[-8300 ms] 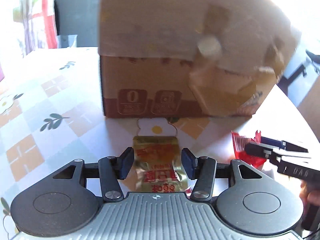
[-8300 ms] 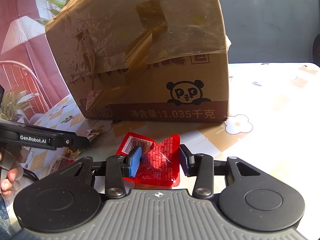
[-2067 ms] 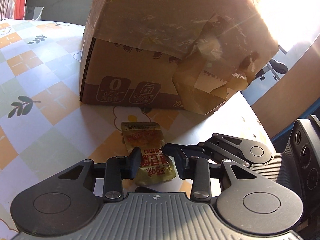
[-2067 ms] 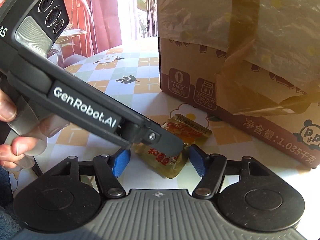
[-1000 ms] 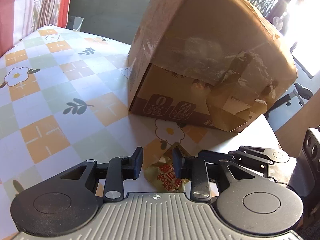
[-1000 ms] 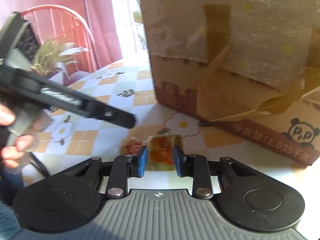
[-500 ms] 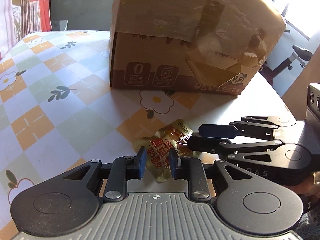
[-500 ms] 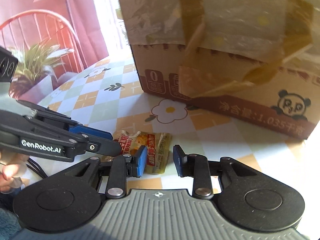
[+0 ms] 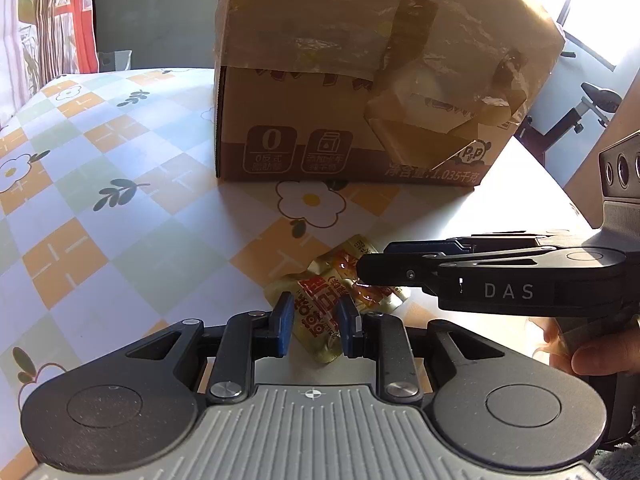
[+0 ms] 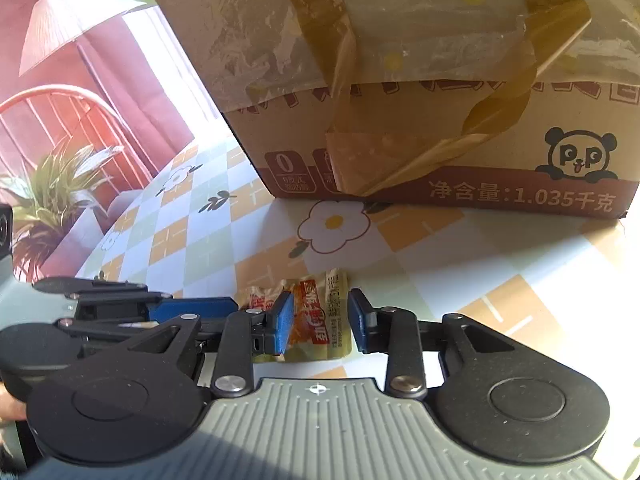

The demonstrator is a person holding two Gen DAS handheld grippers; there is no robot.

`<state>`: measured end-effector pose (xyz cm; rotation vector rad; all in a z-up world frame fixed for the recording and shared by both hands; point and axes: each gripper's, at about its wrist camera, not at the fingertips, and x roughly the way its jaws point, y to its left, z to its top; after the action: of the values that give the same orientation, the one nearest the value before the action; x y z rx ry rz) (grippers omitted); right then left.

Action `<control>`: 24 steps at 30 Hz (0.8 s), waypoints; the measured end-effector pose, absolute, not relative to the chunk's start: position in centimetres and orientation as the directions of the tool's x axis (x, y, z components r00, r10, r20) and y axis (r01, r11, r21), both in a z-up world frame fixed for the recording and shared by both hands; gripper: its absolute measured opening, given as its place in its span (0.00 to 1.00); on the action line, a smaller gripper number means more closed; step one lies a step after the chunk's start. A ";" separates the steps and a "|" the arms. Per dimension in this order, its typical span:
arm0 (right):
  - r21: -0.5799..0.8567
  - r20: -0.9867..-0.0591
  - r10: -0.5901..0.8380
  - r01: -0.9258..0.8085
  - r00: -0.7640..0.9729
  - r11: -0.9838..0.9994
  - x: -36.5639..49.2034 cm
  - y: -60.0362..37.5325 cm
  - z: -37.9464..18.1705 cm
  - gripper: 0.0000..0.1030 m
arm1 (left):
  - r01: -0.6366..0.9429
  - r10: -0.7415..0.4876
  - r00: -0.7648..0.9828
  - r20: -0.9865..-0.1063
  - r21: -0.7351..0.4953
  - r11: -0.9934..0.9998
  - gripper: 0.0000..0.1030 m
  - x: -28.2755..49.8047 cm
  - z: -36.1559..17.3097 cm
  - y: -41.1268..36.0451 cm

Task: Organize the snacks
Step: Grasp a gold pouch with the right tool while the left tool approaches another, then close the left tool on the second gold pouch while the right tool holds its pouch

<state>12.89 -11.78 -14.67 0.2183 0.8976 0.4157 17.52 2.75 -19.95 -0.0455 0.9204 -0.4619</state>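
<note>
A crumpled gold snack packet with red lettering lies on the checked tablecloth in front of a cardboard box. My left gripper straddles its near end with a small gap at each side. My right gripper comes in from the right; its tip rests over the packet's far end in the left wrist view. In the right wrist view the packet sits between its parted blue pads. Neither pair of pads presses the packet.
The taped cardboard box with a panda logo stands close behind the packet. The flowered tablecloth stretches to the left. A red chair and a potted plant stand beyond the table's left edge.
Both grippers have opened a little around the packet, which now lies on the cloth. The box looks nearer in both views.
</note>
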 end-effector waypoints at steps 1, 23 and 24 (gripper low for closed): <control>0.354 -0.712 0.436 -0.255 0.551 0.900 13.0 -11.7 -14.7 0.34 | 0.366 -0.405 0.515 -0.755 -0.234 0.901 0.25 17.5 -20.0 2.8; 0.486 -0.651 0.487 -0.173 0.582 0.857 12.0 -13.1 -14.5 0.34 | 0.372 -0.407 0.527 -0.746 -0.228 0.900 0.26 17.2 -20.0 2.9; 0.478 -0.651 0.486 -0.182 0.584 0.859 11.9 -13.0 -14.3 0.34 | 0.372 -0.406 0.528 -0.746 -0.227 0.900 0.26 17.2 -20.0 2.9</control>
<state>11.94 -13.05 -14.35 0.3839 0.8658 0.4009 17.24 2.88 -20.00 -0.0416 0.9020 -0.4651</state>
